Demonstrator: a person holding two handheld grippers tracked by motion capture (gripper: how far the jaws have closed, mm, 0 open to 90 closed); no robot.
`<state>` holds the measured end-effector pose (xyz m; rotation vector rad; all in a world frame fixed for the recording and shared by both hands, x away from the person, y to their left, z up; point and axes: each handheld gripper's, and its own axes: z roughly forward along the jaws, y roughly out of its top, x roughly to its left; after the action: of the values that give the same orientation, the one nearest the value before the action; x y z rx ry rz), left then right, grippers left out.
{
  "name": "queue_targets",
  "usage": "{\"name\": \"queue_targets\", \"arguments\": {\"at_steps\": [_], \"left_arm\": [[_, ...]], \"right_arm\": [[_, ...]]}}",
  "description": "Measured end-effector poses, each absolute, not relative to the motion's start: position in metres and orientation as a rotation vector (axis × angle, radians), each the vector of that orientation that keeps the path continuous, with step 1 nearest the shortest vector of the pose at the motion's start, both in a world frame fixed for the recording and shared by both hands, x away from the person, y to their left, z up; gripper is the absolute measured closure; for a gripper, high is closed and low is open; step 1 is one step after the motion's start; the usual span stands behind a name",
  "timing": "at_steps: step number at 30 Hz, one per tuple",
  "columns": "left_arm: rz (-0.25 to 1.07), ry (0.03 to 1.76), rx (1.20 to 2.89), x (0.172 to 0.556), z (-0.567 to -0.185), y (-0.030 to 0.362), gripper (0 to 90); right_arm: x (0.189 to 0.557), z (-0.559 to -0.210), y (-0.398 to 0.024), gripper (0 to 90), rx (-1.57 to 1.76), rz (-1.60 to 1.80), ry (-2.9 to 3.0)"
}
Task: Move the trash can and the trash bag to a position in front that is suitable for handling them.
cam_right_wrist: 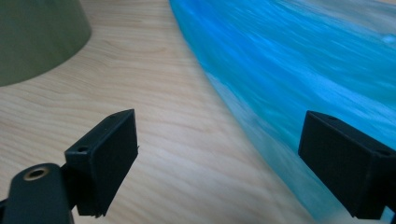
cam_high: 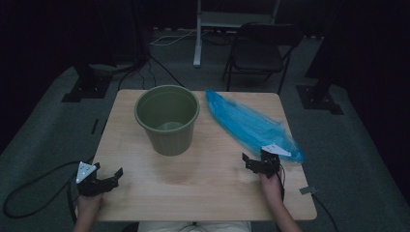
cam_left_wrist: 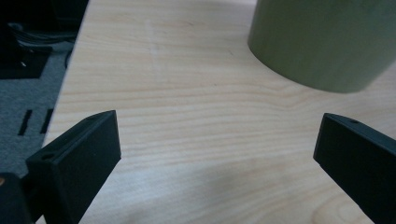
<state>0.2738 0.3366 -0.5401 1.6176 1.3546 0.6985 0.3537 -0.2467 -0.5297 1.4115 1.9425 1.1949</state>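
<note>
An empty olive-green bucket (cam_high: 167, 118) stands upright on the far middle of the wooden table (cam_high: 203, 188). To its right a crumpled blue plastic bag (cam_high: 251, 126) lies stretched diagonally toward the right edge. My left gripper (cam_high: 107, 170) rests low near the front left corner, open, with bare wood between its jaws. In the left gripper view the left gripper (cam_left_wrist: 218, 126) faces the bucket (cam_left_wrist: 322, 42). My right gripper (cam_high: 255, 157) is open at the bag's near end. In the right gripper view the right gripper (cam_right_wrist: 219, 121) has the bag (cam_right_wrist: 303, 60) by its right jaw and the bucket (cam_right_wrist: 37, 37) far left.
A dark folding chair (cam_high: 261, 48) and a white stand leg (cam_high: 197, 36) are on the carpet beyond the table. Black stand bases (cam_high: 87, 89) sit on the floor at both far corners. A cable (cam_high: 29, 193) loops off the left gripper.
</note>
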Motion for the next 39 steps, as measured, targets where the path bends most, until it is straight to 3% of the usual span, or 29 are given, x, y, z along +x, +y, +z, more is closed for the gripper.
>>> {"name": "queue_targets", "arguments": {"at_steps": [7,39], "left_arm": [[0.704,1.359,1.627,0.285,-0.537,0.339,1.2],[0.732,1.349,1.659,0.411,-0.528,0.313,1.1]], "right_arm": [[0.372,-0.529,-0.224,11.4,1.394,1.189,1.965],[0.472,-0.522,-0.131,11.4,1.395,1.238,1.979]]}}
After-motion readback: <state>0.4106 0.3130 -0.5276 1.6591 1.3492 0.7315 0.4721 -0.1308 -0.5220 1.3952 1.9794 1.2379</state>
